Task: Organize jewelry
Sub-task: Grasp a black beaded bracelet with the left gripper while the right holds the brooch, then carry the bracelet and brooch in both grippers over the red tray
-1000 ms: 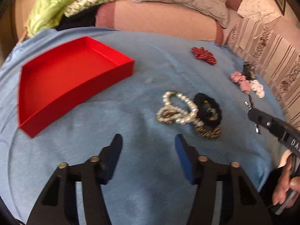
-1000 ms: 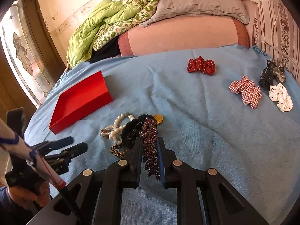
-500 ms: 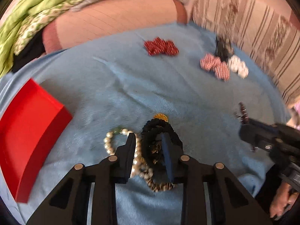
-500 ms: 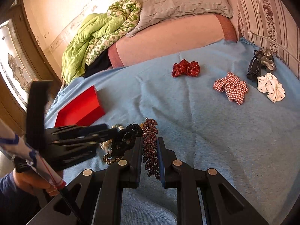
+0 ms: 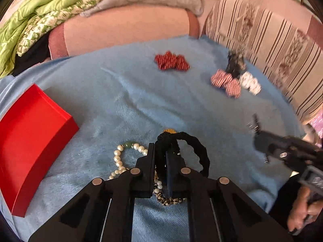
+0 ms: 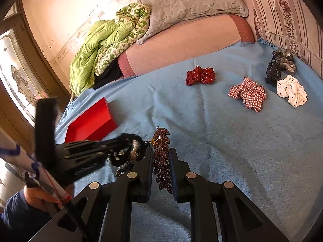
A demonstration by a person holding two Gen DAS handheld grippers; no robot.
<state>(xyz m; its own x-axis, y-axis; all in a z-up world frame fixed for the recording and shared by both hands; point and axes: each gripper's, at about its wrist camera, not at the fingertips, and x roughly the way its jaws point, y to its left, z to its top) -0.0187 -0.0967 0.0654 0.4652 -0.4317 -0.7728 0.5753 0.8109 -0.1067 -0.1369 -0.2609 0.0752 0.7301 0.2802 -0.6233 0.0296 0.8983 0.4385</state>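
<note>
A black hair band (image 5: 199, 151) lies on the blue blanket amid a pile with a pearl bracelet (image 5: 119, 159) and a leopard-print band (image 5: 169, 200). My left gripper (image 5: 160, 151) is shut on the near side of the black band, and it also shows from the side in the right wrist view (image 6: 129, 141). My right gripper (image 6: 160, 151) is shut on a dark red leaf-shaped hair clip (image 6: 161, 141), held just right of the pile. An open red tray (image 5: 30, 141) sits to the left, also seen at the blanket's edge (image 6: 90, 123).
Farther back on the blanket lie a red dotted scrunchie (image 6: 199, 75), a checked scrunchie (image 6: 248, 93), a white dotted scrunchie (image 6: 291, 90) and a black claw clip (image 6: 271, 72). Pillows and a green quilt (image 6: 97, 50) line the far side. A striped cushion (image 5: 272, 50) stands on the right.
My left gripper swung right from beside the tray over the pile and closed on the black hair band. My right gripper kept the leaf clip and shifted slightly.
</note>
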